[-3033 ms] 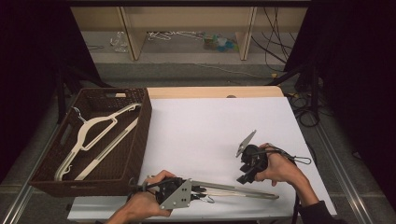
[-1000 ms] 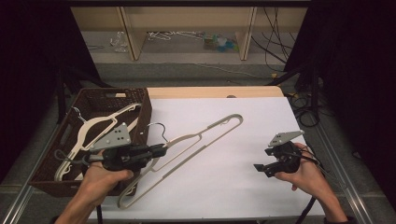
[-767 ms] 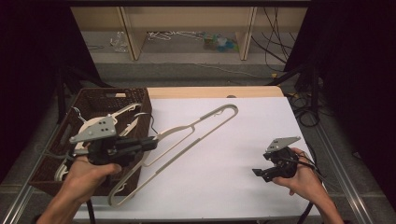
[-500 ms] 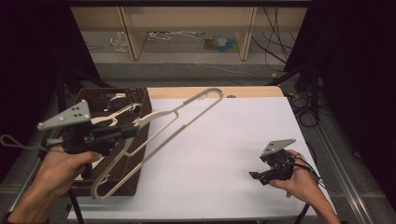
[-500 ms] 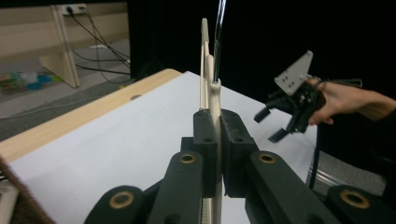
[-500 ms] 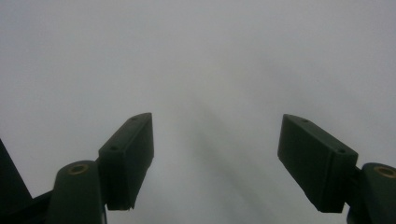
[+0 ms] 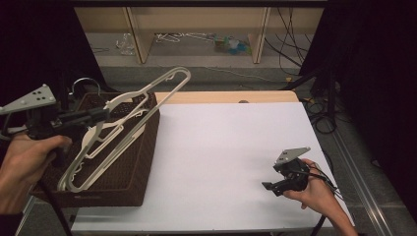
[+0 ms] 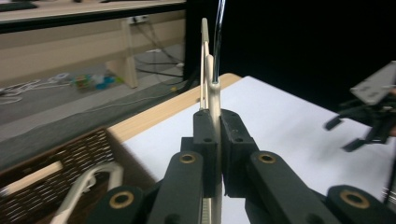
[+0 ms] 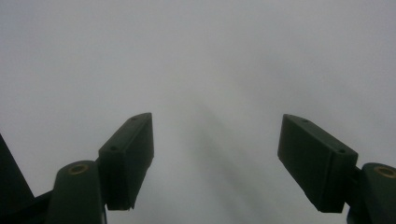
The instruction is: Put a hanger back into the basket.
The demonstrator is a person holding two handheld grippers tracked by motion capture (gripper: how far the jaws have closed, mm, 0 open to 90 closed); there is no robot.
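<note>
My left gripper (image 7: pixel 101 114) is shut on a beige plastic hanger (image 7: pixel 147 93) and holds it tilted in the air above a brown wicker basket (image 7: pixel 142 162) at the table's left. In the left gripper view the pads (image 8: pixel 205 133) pinch the hanger's thin bar (image 8: pixel 214 93), which stands straight up between them. More beige hangers (image 7: pixel 98 142) lie inside the basket. My right gripper (image 7: pixel 275 186) hovers low over the white table top (image 7: pixel 221 147) at the front right. Its jaws stand wide apart in the right gripper view (image 9: pixel 215 154), with nothing between them.
The basket's wall (image 8: pixel 56 186) and a hanger inside it (image 8: pixel 88 182) lie below the left jaws. A wooden strip (image 7: pixel 226 97) edges the table's far side. Shelf legs and cables sit on the floor beyond. The other gripper (image 8: pixel 369 116) is seen blurred at far right.
My left gripper has carried the hanger up and to the left, from over the white table to above the basket. The right gripper has stayed low near the front right.
</note>
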